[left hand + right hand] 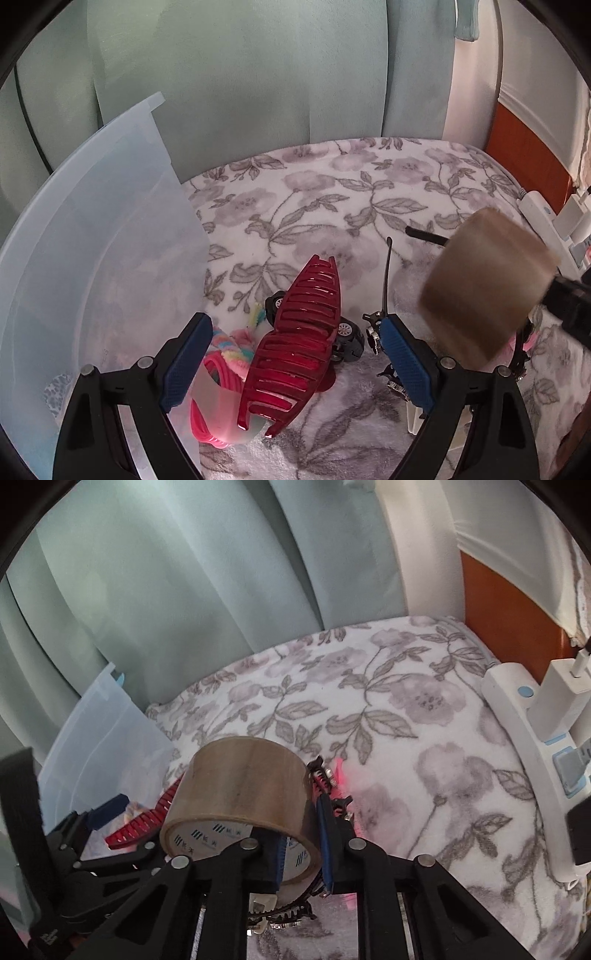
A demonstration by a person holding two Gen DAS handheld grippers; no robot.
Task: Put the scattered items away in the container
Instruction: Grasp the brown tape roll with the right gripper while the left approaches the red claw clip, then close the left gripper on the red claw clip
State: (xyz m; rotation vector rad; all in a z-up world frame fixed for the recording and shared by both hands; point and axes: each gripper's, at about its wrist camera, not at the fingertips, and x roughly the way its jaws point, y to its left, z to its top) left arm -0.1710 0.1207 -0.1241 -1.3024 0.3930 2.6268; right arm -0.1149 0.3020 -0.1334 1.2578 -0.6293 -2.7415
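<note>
Left wrist view is showing the left tongs spread wide, with a red hair claw standing between the blue pads; whether either pad is touching it I cannot tell. The claw is sitting at the near right edge of the translucent container, whose wall is rising on the left. Pink hair ties and a fluffy pastel scrunchie are lying beside that edge, and a small toy car is resting just behind the claw on the floral blanket.

The right tongs are clenching a roll of brown tape, one pad inside the core and one outside, which probably keeps the roll from slipping while it is being carried. It is hanging above the blanket, right of the container. Far across the blanket lies open room; a white power strip is bordering the right edge.
</note>
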